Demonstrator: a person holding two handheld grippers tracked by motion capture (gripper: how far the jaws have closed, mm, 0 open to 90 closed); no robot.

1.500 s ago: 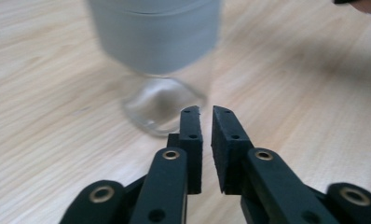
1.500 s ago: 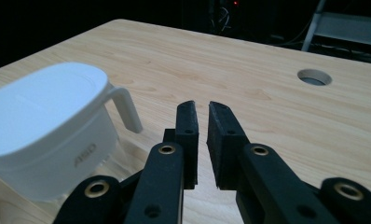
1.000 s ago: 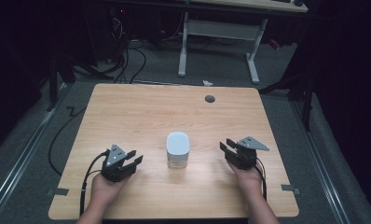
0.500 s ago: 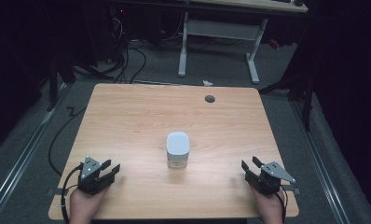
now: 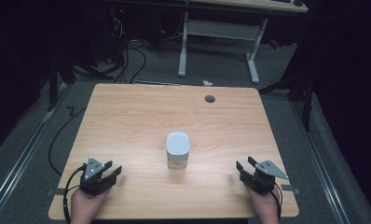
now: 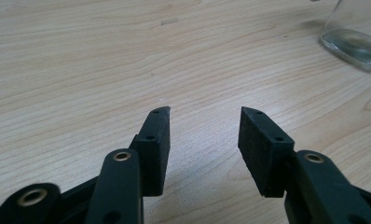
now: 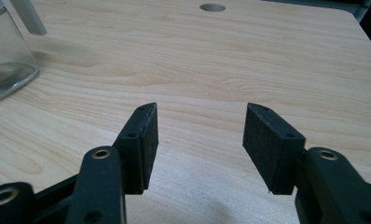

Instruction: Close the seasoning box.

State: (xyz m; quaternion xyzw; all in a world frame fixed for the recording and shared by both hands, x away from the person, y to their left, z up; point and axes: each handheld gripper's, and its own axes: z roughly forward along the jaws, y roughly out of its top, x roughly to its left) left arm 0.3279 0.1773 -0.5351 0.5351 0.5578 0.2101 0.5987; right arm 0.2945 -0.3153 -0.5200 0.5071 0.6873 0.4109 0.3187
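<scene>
A clear glass jar with a white lid (image 5: 178, 149) stands upright in the middle of the wooden table (image 5: 127, 121). Its glass base (image 6: 356, 37) shows at the top right of the left gripper view, and its glass wall (image 7: 6, 60) at the top left of the right gripper view. My left gripper (image 5: 113, 171) rests low at the table's front left, open, with nothing between its jaws (image 6: 204, 112). My right gripper (image 5: 244, 164) sits at the front right, open and empty too (image 7: 200, 108). Both are well apart from the jar.
A round cable hole (image 5: 209, 98) lies near the table's far edge, also visible in the right gripper view (image 7: 212, 7). Behind the table stands a white desk frame (image 5: 218, 32) on dark floor with cables (image 5: 123, 60).
Both grippers have drawn back from beside the jar toward the front corners of the table over the last second, then shifted slightly inward. The jar has not moved.
</scene>
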